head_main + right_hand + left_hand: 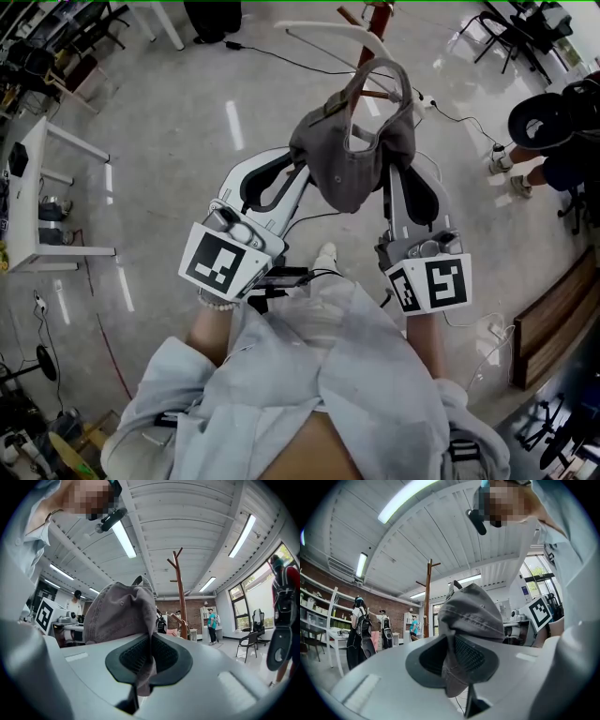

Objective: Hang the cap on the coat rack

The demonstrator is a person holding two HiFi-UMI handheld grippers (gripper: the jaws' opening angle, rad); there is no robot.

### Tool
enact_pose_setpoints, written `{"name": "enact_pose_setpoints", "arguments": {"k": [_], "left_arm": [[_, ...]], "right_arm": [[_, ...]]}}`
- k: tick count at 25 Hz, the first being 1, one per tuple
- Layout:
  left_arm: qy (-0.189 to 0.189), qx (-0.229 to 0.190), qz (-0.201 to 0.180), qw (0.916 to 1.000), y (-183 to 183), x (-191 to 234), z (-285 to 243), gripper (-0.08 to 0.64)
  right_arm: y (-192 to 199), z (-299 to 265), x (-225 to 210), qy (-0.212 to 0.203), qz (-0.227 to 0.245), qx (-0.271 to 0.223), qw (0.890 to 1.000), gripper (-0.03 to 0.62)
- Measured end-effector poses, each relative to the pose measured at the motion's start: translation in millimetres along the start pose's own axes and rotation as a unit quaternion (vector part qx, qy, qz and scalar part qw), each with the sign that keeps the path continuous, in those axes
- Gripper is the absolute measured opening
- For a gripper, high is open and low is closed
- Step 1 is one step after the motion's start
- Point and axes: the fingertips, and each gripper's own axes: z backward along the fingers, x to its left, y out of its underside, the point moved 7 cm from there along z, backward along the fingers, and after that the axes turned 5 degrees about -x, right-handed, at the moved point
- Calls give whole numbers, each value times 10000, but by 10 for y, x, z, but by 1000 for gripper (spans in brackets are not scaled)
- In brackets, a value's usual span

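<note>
Grey cotton baseball cap [352,159], with a soft crown and a back strap [380,63] arching as a loop on the far side.

Location: held in the air between both tools, above the polished floor [187,122]. It is near the wooden coat rack [378,17] but not touching it.

Left gripper [302,173]: jaws closed on a fold of cap fabric at one side.

Right gripper [394,173]: jaws pinched likewise on fabric at the opposite side.

Handling, as judged: light, limp, and sagging between the two grips. The cloth should sit securely against the ribbed pads [133,657], and it is not fragile.

Best hold: the rim fabric either side of the back opening, keeping the strap loop spread so it can drop over a peg. The brim is not clearly made out.
</note>
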Motion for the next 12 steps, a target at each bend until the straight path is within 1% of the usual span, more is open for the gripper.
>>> {"name": "enact_pose_setpoints", "arguments": {"k": [8, 12], "left_arm": [[-254, 99, -64, 9996, 65, 84, -502, 57], [-374, -35, -53, 9993, 83, 110, -709, 57]], "right_arm": [[5, -322, -506, -244, -38, -11, 9997, 15], [5, -469, -712, -412, -53, -4, 9991, 15]]}}
